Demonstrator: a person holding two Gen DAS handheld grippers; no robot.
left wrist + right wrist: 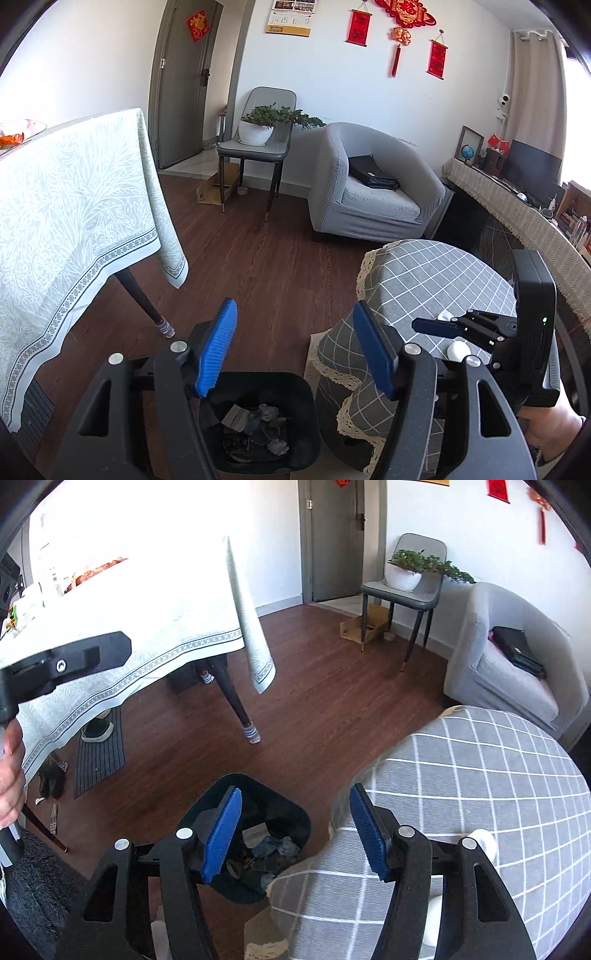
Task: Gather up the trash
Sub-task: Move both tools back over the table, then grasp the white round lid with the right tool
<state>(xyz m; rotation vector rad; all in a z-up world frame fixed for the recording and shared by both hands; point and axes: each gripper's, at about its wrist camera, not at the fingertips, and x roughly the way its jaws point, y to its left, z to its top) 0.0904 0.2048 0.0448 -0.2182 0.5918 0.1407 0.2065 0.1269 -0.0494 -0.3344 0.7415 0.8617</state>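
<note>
A black trash bin (295, 391) stands on the wood floor beside the round table. It holds crumpled paper and wrappers (258, 421). My left gripper (295, 310) hangs above and just behind the bin, blue pads apart, nothing between them. In the right wrist view the same bin (291, 812) lies below my right gripper (295, 794), which is open and empty, over the table's edge. Small white objects (458, 349) sit on the grey checked cloth (424, 280); one white object (484, 840) shows behind the right finger. What they are I cannot tell.
A dining table with a pale green cloth (74, 206) and a dark leg (144, 299) stands left of the bin. Behind are a grey armchair (373, 192) and a chair bearing a potted plant (258, 129). A striped mat and shoes (98, 731) lie under the dining table.
</note>
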